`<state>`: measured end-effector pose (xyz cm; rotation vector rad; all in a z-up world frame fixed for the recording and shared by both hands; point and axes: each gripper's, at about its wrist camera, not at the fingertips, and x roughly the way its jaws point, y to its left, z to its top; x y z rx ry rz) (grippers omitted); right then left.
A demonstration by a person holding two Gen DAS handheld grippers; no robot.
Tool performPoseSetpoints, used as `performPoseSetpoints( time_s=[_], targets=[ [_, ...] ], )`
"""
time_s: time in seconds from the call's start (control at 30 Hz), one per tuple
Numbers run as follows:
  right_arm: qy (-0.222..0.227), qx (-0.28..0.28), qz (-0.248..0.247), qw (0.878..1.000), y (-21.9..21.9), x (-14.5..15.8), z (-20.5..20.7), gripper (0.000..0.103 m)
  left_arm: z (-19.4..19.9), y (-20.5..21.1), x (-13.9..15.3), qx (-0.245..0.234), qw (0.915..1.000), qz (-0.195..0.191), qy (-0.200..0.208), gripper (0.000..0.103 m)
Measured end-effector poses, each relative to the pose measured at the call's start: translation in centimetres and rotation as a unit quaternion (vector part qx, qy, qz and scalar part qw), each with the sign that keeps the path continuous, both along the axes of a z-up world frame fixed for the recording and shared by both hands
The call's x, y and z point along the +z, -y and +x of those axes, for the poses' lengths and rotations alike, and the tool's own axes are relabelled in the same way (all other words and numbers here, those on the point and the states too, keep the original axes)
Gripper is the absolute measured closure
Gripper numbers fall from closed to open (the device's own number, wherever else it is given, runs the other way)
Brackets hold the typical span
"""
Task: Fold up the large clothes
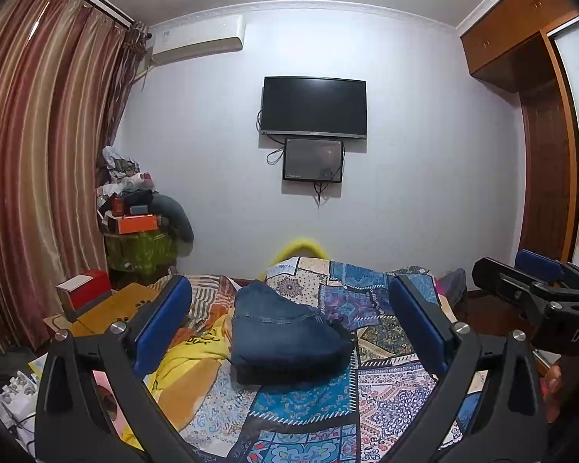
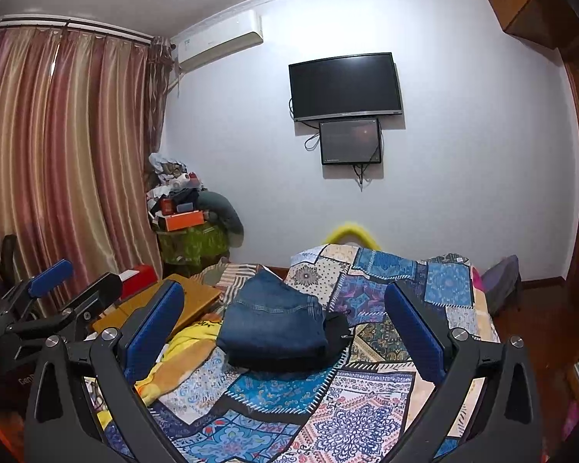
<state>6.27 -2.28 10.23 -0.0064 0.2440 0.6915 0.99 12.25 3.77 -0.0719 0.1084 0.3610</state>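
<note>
The left gripper is held with its blue pads wide apart above the patchwork bedspread. Folded jeans are seen between them, resting on a black garment. At three o'clock the right gripper is partly seen.

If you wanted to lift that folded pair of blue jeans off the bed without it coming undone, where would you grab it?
Probably the folded blue denim jeans are best pinched at the thick rounded near edge, coming in low from the front over the patchwork quilt. All layers meet there; the far end tapers loose. Both grippers, left and right, are open.
</note>
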Motion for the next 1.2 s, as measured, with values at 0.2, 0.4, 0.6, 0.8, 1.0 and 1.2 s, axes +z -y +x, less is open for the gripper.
performPoseSetpoints(
  time_s=[0.2, 0.4, 0.6, 0.8, 1.0, 1.2],
  targets=[
    [-0.005, -0.001, -0.003, 1.0, 0.12, -0.11, 0.2, 0.0, 0.11, -0.07, -0.22, -0.002, 1.0, 0.0, -0.004, 0.001],
    [-0.005, -0.002, -0.004, 1.0, 0.23, -0.08, 0.23, 0.0, 0.33, -0.08, -0.44, -0.005, 0.9999, -0.005, -0.007, 0.001],
    [-0.007, -0.003, -0.008, 1.0, 0.13, -0.19, 0.4, 0.0, 0.39, -0.23, -0.54, -0.01, 0.9999, -0.009, -0.009, 0.001],
    [-0.009, -0.003, -0.007, 1.0, 0.2, -0.21, 0.51, 0.0, 0.4, -0.46, -0.44, -0.015, 0.9998, -0.011, -0.011, 0.001],
    [-0.011, -0.004, -0.007, 1.0, 0.22, -0.25, 0.65, 0.0, 0.48, -0.54, -0.56, -0.021, 0.9996, -0.015, -0.013, 0.001],
    [-0.011, -0.007, -0.005, 1.0, 0.29, -0.38, 0.74, 0.0, 0.64, -0.69, -0.57, -0.027, 0.9994, -0.017, -0.014, 0.001]
  ],
)
